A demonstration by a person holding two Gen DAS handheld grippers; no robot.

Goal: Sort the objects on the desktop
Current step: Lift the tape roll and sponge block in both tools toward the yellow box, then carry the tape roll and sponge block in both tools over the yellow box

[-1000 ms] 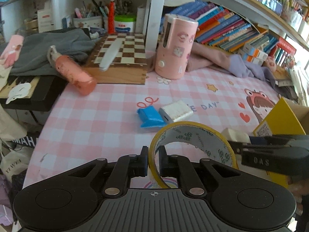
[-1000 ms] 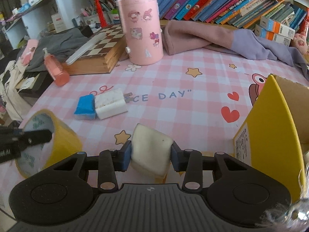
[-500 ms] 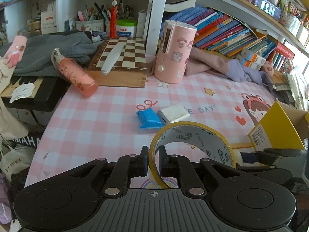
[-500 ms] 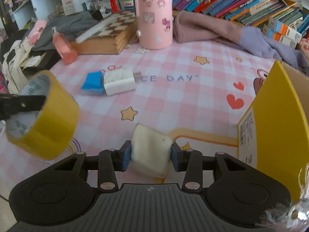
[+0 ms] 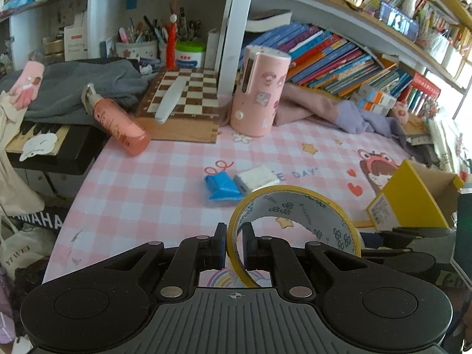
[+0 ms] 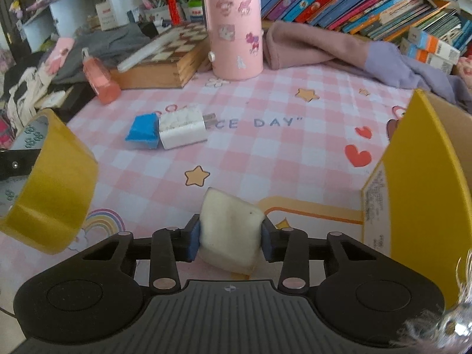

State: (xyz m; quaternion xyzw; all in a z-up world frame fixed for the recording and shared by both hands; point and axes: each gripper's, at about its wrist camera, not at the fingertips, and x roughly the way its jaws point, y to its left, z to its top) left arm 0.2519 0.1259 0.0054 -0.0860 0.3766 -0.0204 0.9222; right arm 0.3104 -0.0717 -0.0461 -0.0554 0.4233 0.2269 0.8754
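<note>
Left gripper (image 5: pixel 234 246): clenched on the wall of a yellow tape roll (image 5: pixel 298 233), held clear above the pink checked mat (image 5: pixel 153 188).

Right gripper (image 6: pixel 230 237): grasping a cream-white block (image 6: pixel 230 233), possibly an eraser; its jaws have just been closing, block between them.

Yellow cardboard box (image 6: pixel 413 183): open, at the mat's right edge, near the right gripper.

Blue packet (image 6: pixel 143 131) and white charger plug (image 6: pixel 183 126): touching, mid-mat.

Pink sticker-covered canister (image 6: pixel 234 26): upright, beside the chessboard box (image 6: pixel 165 59).
</note>
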